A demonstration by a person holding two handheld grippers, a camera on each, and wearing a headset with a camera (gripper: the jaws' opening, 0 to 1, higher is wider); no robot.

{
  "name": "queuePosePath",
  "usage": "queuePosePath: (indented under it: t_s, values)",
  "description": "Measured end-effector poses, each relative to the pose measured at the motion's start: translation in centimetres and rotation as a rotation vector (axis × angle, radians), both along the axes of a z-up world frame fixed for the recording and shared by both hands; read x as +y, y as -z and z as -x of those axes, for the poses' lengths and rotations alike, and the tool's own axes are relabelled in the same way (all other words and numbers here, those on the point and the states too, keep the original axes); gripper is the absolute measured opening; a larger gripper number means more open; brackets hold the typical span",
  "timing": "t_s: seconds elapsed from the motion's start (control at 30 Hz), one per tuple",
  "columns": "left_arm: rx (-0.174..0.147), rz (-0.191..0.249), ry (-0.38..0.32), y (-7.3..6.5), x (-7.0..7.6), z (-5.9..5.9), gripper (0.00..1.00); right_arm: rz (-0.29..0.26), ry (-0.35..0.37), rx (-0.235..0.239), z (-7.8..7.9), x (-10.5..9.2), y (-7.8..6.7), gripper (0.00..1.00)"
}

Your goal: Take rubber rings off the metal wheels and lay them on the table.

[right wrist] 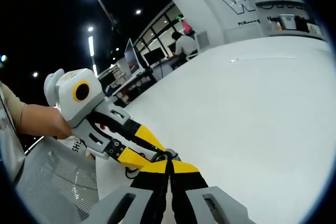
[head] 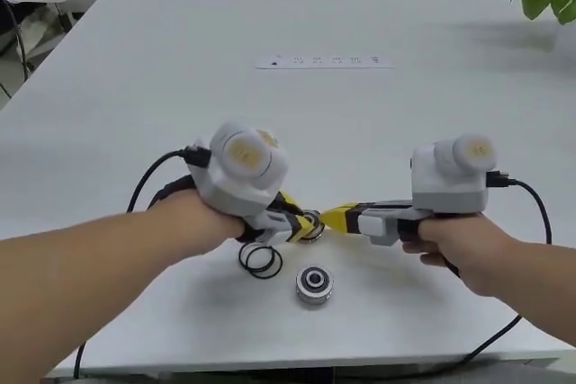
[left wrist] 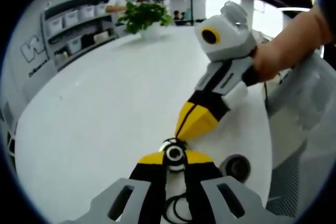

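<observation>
Metal wheel (left wrist: 174,153) in left tongs (left wrist: 174,157); wall lettering (left wrist: 32,51), perhaps "W"

I am reaching both forearms forward, tips meeting: my yellow-and-black left tongs (head: 297,225) are clamping a small silver metal wheel (left wrist: 174,153), my matching right tongs (head: 331,218) are pinching closed against it.

Left tool (left wrist: 174,159) clamps metal wheel (left wrist: 174,152); right tool (left wrist: 181,133) tips, closed, meet it, apparently at rim.

The head view looks forward and down over the white bench (head: 360,15) from its near edge. Each gripper view sits low and close, facing the other across the shared wheel (left wrist: 174,153).
</observation>
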State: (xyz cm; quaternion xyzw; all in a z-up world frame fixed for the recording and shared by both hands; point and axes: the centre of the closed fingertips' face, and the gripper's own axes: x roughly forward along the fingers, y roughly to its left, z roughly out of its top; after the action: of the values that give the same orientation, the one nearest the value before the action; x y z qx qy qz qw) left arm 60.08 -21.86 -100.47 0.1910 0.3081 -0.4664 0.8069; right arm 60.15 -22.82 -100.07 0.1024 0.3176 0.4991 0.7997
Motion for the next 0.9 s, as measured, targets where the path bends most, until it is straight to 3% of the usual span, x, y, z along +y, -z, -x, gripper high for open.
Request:
queuePosePath:
  t_s: [0.9]
  values:
    - [-0.002, -0.028, 0.001, -0.06, -0.06, -0.03, 0.11, -0.016, -0.007, -0.005, 0.19, 0.36, -0.52, 0.00]
